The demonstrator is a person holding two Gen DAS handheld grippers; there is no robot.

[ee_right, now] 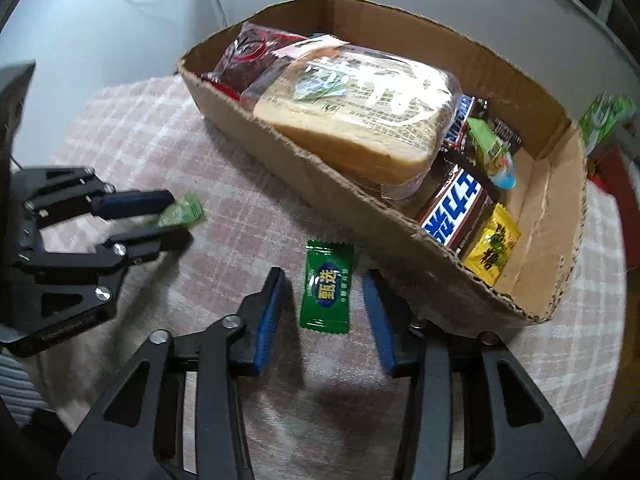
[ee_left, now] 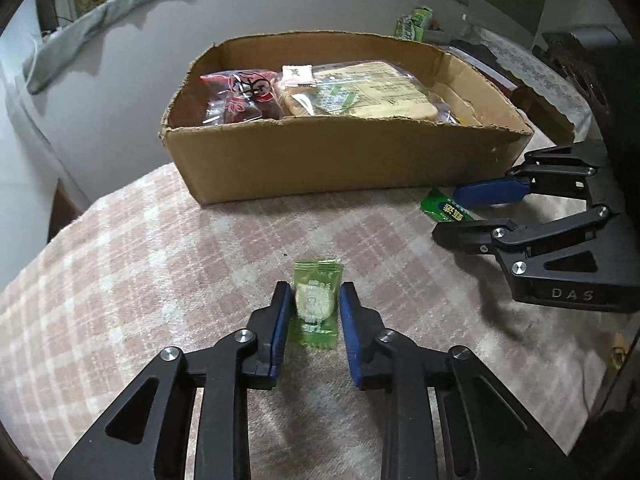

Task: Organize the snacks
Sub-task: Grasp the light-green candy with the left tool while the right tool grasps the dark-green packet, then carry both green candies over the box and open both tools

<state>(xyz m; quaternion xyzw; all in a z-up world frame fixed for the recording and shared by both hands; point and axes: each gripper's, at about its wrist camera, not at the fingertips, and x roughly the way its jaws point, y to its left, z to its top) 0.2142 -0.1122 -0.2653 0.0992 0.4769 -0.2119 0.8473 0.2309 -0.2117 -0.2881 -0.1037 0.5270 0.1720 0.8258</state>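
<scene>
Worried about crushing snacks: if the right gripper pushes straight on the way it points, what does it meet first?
Most likely the dark green candy packet lying between its open jaws on the checked cloth; the cardboard box sits just beyond, though depth is unclear.

Both cameras ride low over the checked cloth (ee_left: pixel 168 264), each peering steeply down along its own fingers. The left wrist view faces the long front wall of the cardboard box (ee_left: pixel 340 160) from close by. The right wrist view sits nearer, at the box's (ee_right: pixel 400 236) end corner. Both take in box and cloth.
</scene>
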